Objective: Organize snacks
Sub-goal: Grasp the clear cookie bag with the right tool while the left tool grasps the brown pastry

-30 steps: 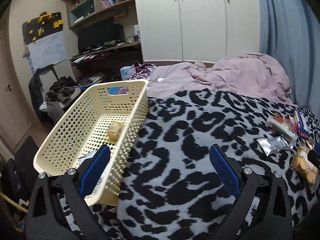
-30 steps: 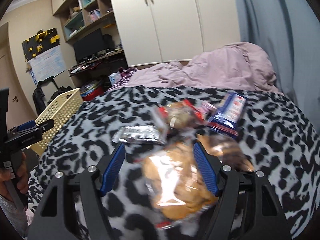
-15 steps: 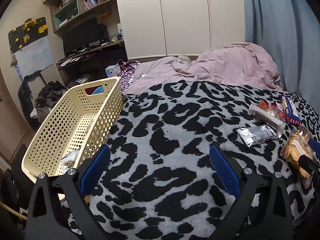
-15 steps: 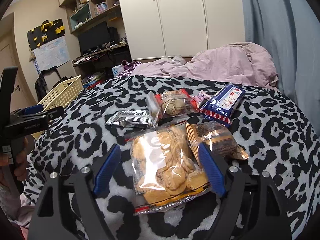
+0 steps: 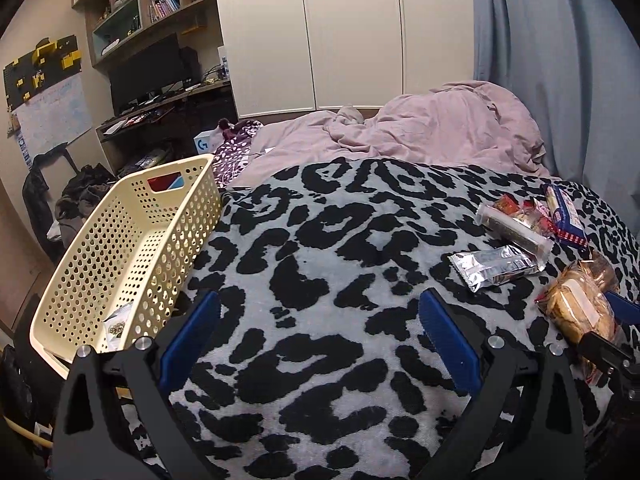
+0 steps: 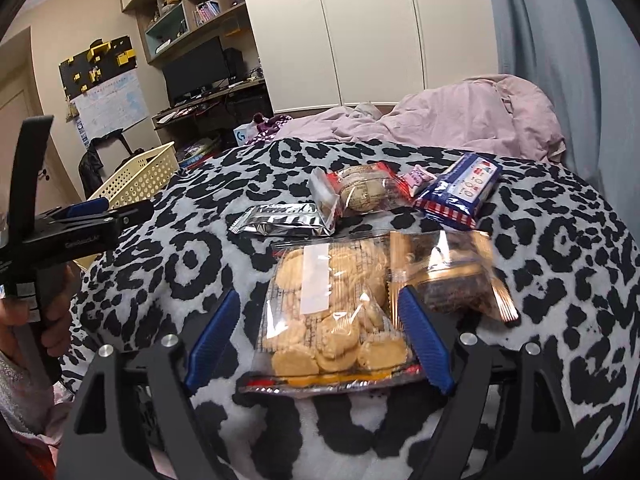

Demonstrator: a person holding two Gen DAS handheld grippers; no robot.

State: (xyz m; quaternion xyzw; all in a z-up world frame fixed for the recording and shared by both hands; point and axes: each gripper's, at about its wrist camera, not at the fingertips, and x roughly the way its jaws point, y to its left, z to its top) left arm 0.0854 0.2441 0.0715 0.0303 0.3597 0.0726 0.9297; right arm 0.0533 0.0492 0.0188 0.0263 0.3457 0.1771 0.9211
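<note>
Left wrist view: left gripper [image 5: 320, 332] low in frame, jaws spread wide, nothing between them but the leopard-print blanket [image 5: 320, 280] on the bed. Cream basket [image 5: 132, 240] at left of frame, hanging past the bed's edge, a small packet [image 5: 116, 322] in its near corner. Snack pile far right: silver wrapper [image 5: 496, 266], clear-wrapped roll [image 5: 516, 228], blue-and-red pack [image 5: 566, 216]. Right wrist view: right gripper [image 6: 316, 336] at bottom centre, jaws open, straddling the clear cookie bag [image 6: 332, 312] without pinching it yet. Gold-edged bag of dark snacks [image 6: 452, 280] touching the right blue pad, overlapping the cookie bag's edge. Risks, as judgement: closing now likely to catch both bags, or slide off slick film; hard squeeze likely to crush cookies; soft bedding giving under the press; basket perched at the edge, tippable on a careless drop.
</note>
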